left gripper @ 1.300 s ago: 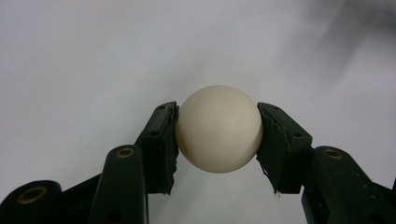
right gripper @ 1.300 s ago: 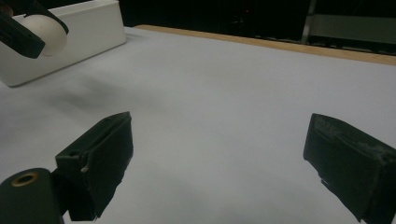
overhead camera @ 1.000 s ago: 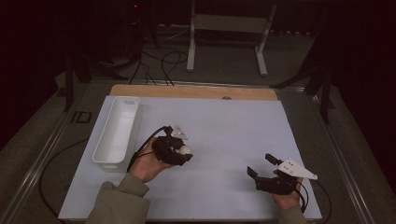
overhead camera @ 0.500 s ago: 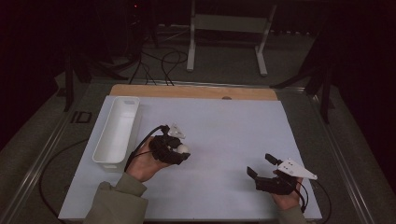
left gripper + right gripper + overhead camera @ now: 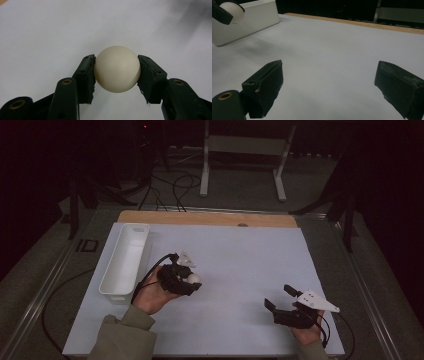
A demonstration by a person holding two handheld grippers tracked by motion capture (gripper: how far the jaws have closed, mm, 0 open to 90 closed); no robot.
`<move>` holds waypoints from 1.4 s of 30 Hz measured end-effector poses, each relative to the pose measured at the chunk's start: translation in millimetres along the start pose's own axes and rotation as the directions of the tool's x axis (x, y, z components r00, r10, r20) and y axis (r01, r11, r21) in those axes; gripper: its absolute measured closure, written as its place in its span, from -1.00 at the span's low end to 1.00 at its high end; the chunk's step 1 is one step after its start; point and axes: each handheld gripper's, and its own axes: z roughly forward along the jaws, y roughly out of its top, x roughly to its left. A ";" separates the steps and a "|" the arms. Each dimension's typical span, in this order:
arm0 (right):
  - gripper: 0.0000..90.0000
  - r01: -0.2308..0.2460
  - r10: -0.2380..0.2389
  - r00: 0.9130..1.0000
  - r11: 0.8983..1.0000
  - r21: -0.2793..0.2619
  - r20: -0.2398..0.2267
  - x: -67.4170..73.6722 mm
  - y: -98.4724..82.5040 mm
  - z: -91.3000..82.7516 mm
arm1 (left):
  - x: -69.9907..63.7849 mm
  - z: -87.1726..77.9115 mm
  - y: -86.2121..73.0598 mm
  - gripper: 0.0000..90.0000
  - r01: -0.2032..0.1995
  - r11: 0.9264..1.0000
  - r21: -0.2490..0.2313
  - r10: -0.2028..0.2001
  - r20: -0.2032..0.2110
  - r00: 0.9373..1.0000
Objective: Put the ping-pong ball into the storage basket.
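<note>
A white ball (image 5: 117,68) sits between the two black jaws of my left gripper (image 5: 116,65), and both pads press on its sides. In the high view that left gripper (image 5: 186,281) hangs over the left-middle of the white table sheet with the ball (image 5: 193,279) at its tip, just right of the white bin (image 5: 111,279). My right gripper (image 5: 278,296) rests near the front right of the sheet. Its jaws stand wide apart with nothing between them in the right gripper view (image 5: 329,75). That view also catches the ball (image 5: 234,12) at top left.
The long white bin (image 5: 252,18) lies along the sheet's left side and looks empty. A wooden strip (image 5: 205,218) borders the sheet's far edge. Cables (image 5: 175,185) and a metal stand (image 5: 242,145) are on the dark floor beyond.
</note>
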 end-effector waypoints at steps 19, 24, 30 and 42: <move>-0.82 -0.001 0.001 1.000 1.000 -0.002 0.001 -0.1 0.0 -0.1 | 7.5 -7.9 -7.1 0.14 0.015 1.000 -0.006 -0.015 -0.019 1.000; -0.82 0.000 0.000 1.000 1.000 -0.003 0.002 -0.3 0.0 -0.2 | 9.6 -10.9 -8.4 0.14 0.023 1.000 -0.008 -0.023 -0.025 0.999; -0.82 -0.001 0.001 1.000 1.000 -0.002 0.001 -0.1 0.0 -0.1 | 10.9 -13.2 -9.5 0.14 0.028 0.999 -0.016 -0.028 -0.029 0.999; -0.82 0.001 -0.001 1.000 1.000 -0.003 0.001 -0.2 0.1 -0.1 | 13.2 -16.7 -11.1 0.14 0.033 0.999 -0.024 -0.034 -0.035 0.999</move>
